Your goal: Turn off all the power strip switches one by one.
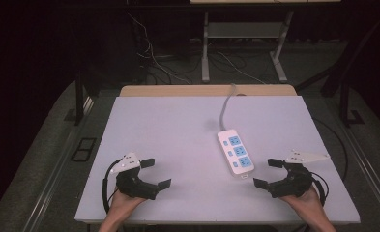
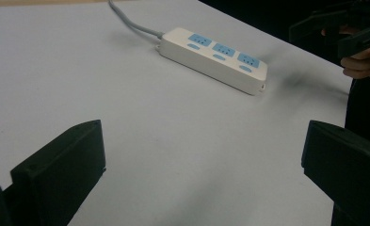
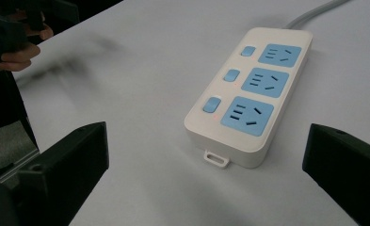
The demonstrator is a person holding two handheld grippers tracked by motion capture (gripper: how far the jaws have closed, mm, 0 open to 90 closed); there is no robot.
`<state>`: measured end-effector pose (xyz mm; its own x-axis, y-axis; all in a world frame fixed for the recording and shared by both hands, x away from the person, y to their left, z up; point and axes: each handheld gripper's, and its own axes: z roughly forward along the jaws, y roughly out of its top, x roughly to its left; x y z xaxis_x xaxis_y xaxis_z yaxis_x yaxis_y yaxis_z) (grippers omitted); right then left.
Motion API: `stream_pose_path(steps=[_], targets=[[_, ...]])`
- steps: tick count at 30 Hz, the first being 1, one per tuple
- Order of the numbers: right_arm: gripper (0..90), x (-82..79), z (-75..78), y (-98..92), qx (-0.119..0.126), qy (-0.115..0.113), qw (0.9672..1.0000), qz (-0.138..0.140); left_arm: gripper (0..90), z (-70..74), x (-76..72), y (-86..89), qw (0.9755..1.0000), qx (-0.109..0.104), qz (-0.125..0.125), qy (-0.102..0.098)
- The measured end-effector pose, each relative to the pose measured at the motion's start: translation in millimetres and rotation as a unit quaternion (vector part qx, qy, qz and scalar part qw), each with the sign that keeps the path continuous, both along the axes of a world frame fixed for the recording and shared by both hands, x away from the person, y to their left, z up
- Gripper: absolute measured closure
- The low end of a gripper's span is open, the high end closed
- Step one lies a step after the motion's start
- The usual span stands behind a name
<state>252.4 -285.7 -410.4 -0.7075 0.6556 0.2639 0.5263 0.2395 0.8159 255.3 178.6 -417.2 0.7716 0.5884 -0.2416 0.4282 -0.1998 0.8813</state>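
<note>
Dark room, cables and a desk frame at the top of the high view. White table (image 1: 178, 130) bare across the middle. Power strip (image 1: 235, 152) lies flat at centre right, sockets up, grey cord (image 1: 225, 108) running toward the far edge. Right gripper (image 1: 264, 173) at lower right, jaws spread wide, nothing between them, aimed at the strip's near end, likely lining up a grasp. Left gripper (image 1: 157, 172) at lower left, jaws spread too, well apart from the strip, apparently waiting.

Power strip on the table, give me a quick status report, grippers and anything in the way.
Left gripper open, fingers empty. Right gripper open, empty, closest to power strip. Strip flat on table, untouched, cord running off far edge. Nothing between the grippers and the strip.
</note>
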Motion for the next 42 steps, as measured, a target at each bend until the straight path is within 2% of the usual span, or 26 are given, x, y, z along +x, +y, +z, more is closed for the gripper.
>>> stream_pose_path(steps=[18, 33, 42], targets=[[0.7, -0.5, 1.1, -5.7, 0.004, 0.009, 1.0, -0.002, 0.0, 0.1, -2.3, 1.2, 1.0, -0.004, 0.002, 0.004], [0.7, 2.5, 3.2, -6.5, -0.006, 0.026, 0.9996, -0.004, 0.0, 0.0, -5.6, 0.3, 1.0, -0.004, 0.001, 0.006], [0.7, 7.1, 11.2, -3.9, -0.023, 0.034, 0.9991, 0.009, 0.0, -1.2, -5.2, -0.1, 1.0, -0.003, 0.002, 0.008]])
